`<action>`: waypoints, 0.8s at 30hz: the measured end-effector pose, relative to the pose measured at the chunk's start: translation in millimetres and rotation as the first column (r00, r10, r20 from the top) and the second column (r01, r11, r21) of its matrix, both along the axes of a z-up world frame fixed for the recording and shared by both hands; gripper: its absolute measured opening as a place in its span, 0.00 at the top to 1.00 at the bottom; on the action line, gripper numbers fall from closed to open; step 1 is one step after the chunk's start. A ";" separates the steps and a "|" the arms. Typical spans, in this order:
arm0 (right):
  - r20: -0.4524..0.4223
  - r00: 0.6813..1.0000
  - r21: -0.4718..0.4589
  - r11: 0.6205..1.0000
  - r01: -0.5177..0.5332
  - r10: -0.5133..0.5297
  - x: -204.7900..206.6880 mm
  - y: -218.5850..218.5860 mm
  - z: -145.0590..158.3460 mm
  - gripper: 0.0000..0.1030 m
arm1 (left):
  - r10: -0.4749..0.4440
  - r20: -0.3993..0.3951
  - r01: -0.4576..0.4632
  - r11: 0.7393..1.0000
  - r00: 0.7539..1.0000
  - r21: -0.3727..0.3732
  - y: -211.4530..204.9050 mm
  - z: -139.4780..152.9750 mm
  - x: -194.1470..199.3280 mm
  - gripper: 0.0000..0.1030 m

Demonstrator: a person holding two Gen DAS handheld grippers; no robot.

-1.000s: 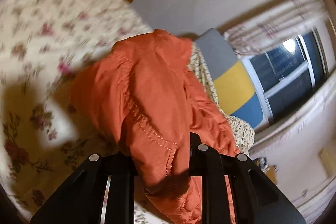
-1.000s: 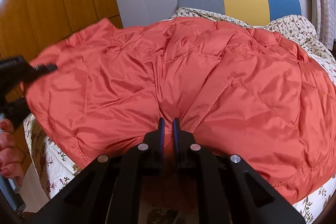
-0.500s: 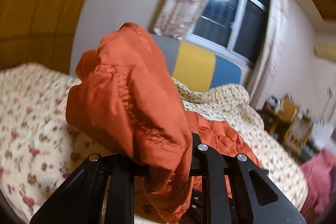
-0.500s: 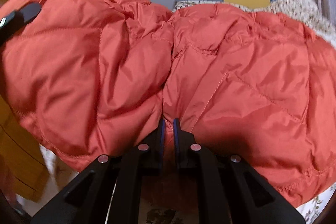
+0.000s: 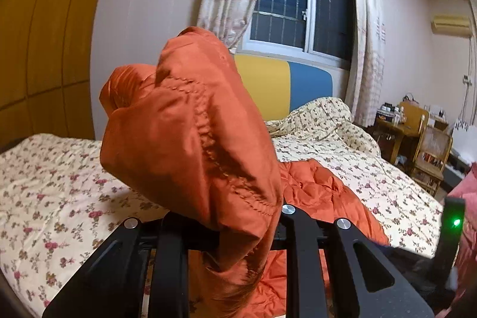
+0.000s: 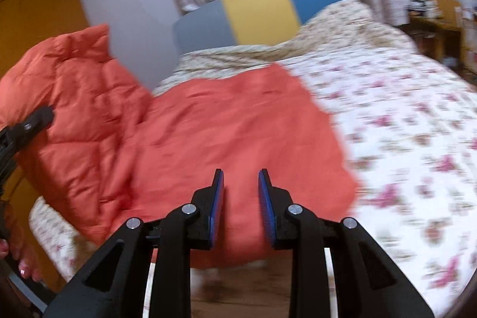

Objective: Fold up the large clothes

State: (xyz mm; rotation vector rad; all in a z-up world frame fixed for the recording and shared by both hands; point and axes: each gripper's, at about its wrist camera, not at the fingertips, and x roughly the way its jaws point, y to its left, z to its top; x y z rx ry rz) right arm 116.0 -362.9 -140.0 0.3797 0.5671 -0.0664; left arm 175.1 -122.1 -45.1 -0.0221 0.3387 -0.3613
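Folding one side of the orange quilted jacket over its body, judged as the step in hand. Left gripper jaws pinching a bunched hem or sleeve end of the jacket, raised above the floral bed. Right gripper jaws opening, blue pads bare, nothing between them; jacket fabric lying on the bed just beyond the tips.

Jacket location: main body spread on the near-left part of the bed, lifted portion standing up at the left edge of the right wrist view.

Technique notes: carry the lifted edge across and lay it flat before letting go; keep the pinch on the seam, not the padding; use the free right gripper to pin or smooth the fold line. Risk: puffy fill springing back open.

Count: one jacket, two grippers, one bed, one headboard with three colour panels, one window, two curtains.
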 end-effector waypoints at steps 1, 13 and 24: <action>-0.003 1.000 -0.001 1.000 0.016 -0.016 -1.3 -5.6 -1.4 0.76 | -0.002 0.003 0.002 1.000 1.000 0.010 -3.5 0.5 -0.9 0.80; -0.051 0.997 0.075 0.995 0.061 -0.057 -22.5 -39.6 -25.5 0.77 | -0.104 0.015 0.102 0.989 0.994 0.111 -64.4 -3.3 -1.6 0.79; -0.063 0.996 0.147 0.987 0.069 -0.060 -26.2 -55.8 -32.4 0.66 | -0.227 -0.023 0.226 0.948 0.974 0.222 -126.5 -34.5 -5.5 0.74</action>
